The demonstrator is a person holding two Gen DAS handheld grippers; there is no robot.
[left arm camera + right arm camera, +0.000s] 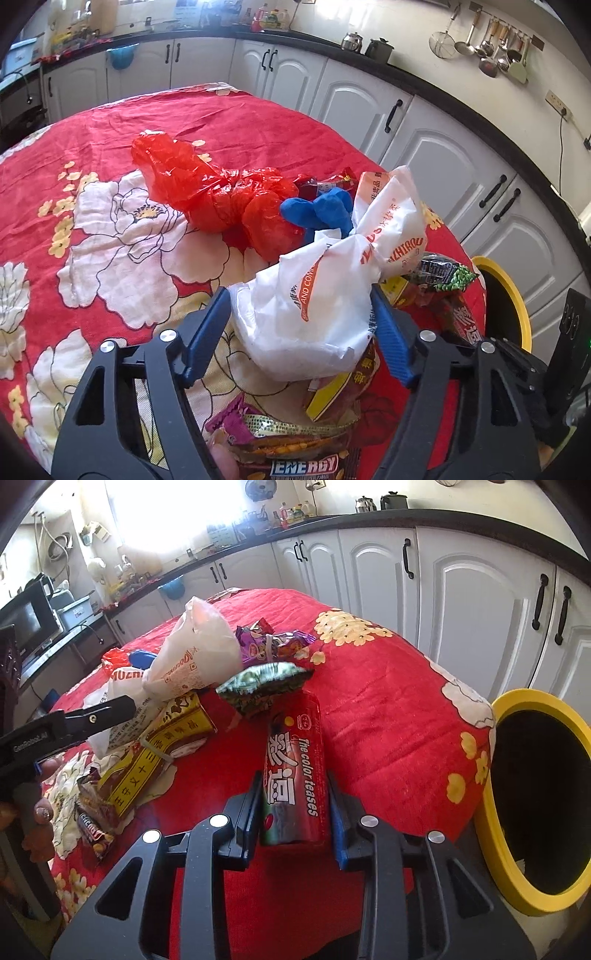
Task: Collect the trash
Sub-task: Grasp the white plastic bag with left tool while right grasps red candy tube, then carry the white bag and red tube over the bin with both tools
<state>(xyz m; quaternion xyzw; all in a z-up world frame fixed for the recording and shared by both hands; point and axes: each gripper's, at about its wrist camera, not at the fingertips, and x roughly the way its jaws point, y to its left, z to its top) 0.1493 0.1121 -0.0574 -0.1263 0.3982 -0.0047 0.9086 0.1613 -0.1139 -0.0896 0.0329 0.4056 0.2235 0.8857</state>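
White kitchen cabinets curve behind my surface (110, 122), which is draped in a red cloth with big pale flowers. Going from the left: a crumpled red plastic bag (218, 192) lies mid-surface, a blue glove (317, 210) just beside it, then the knotted white plastic bag (317, 306) printed in orange. My left tongs (301, 314) stand apart around that white bag, one blue pad close on each side; whether they press on it yet I cannot tell. Snack wrappers lie under and in front of it, among them an Energy bar wrapper (306, 463) nearest me.

Further right, my right tongs (293, 805) are clamped on a red candy tube (295, 771). Its long axis runs straight away from me, in line with the fingers, so the pads bear on its long sides near the end closest to me. A green snack packet (264, 686) rests against its far end.

Rightmost, beside the surface's edge, is the yellow-rimmed bin (491, 819), its dark mouth open. It lies to the right of the tube and nearer my right hand, so I judge the tube goes there first.
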